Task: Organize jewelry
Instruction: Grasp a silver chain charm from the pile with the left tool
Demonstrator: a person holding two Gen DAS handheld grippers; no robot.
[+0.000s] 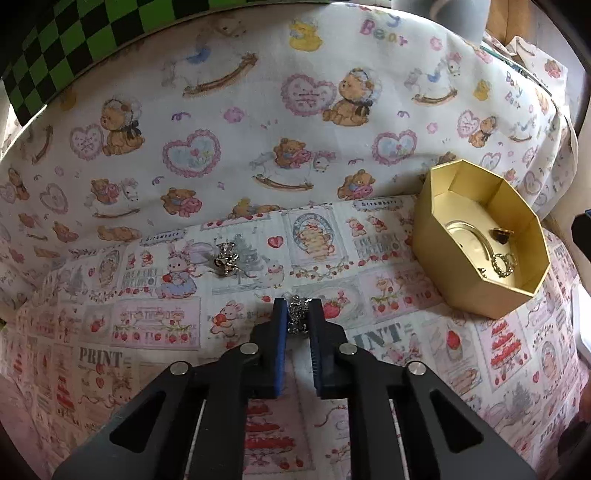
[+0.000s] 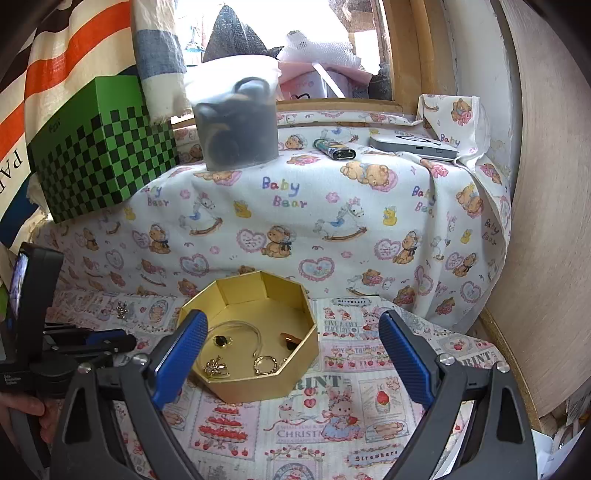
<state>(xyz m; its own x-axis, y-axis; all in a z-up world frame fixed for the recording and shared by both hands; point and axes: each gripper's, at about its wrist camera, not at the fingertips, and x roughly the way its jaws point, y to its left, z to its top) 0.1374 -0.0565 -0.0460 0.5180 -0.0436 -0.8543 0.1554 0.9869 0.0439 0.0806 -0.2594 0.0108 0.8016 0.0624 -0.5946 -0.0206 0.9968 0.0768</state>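
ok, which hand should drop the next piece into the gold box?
Left. Its gripper is already shut on a silver charm near the gold box. The right gripper is open and empty.

left wrist view looks steeply down, close over the printed cloth point(image 1: 147, 325); right wrist view faces forward, lower-angled, toward the window point(image 2: 258, 33). both share the gold box point(image 1: 436, 236) point(image 2: 255, 387) and green checkered box point(image 1: 74, 40) point(image 2: 99, 147).

The desk cover point(image 1: 155, 325) is matt printed cloth. The octagonal box point(image 1: 476, 280) is gold card with a satin sheen. The silver trinket point(image 1: 298, 314) is glossy sparkling metal. The left gripper point(image 1: 298, 310) has matt black plastic arms and ribbed blue pads point(image 1: 280, 332).
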